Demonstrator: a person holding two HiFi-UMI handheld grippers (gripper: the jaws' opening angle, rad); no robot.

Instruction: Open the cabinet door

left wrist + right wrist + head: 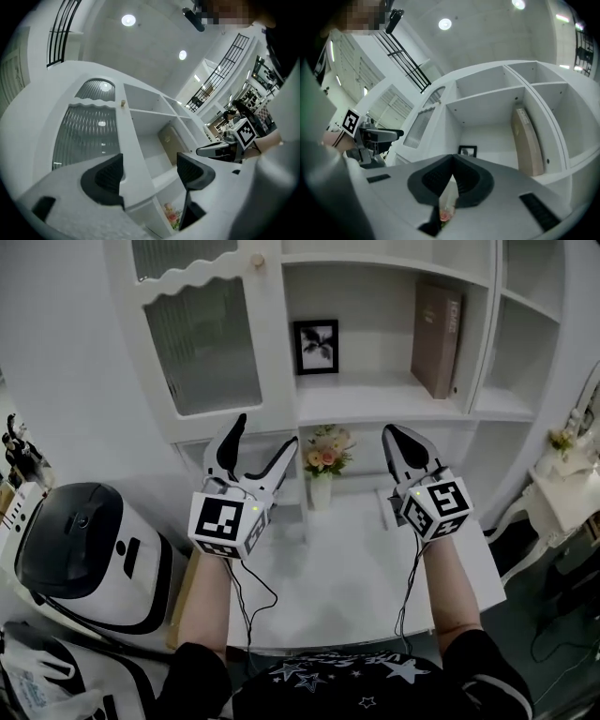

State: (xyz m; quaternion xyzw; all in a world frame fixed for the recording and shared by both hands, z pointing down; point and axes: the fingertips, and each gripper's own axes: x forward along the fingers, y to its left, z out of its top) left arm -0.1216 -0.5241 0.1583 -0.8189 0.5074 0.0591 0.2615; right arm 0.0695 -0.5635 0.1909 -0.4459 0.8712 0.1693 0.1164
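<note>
The cabinet door (202, 343) sits shut in its frame, its small knob (257, 260) at the door's upper right corner. My left gripper (267, 434) hangs below the door with its jaws spread and empty, I'd say readied for that knob. Further right of the door, my right gripper (394, 435) is clenched on nothing, probably clear of the door's swing.

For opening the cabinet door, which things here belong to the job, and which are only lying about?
Job: cabinet door, door knob, left tool, right tool.
Lying about: picture frame, book, flower vase, white appliance.
</note>
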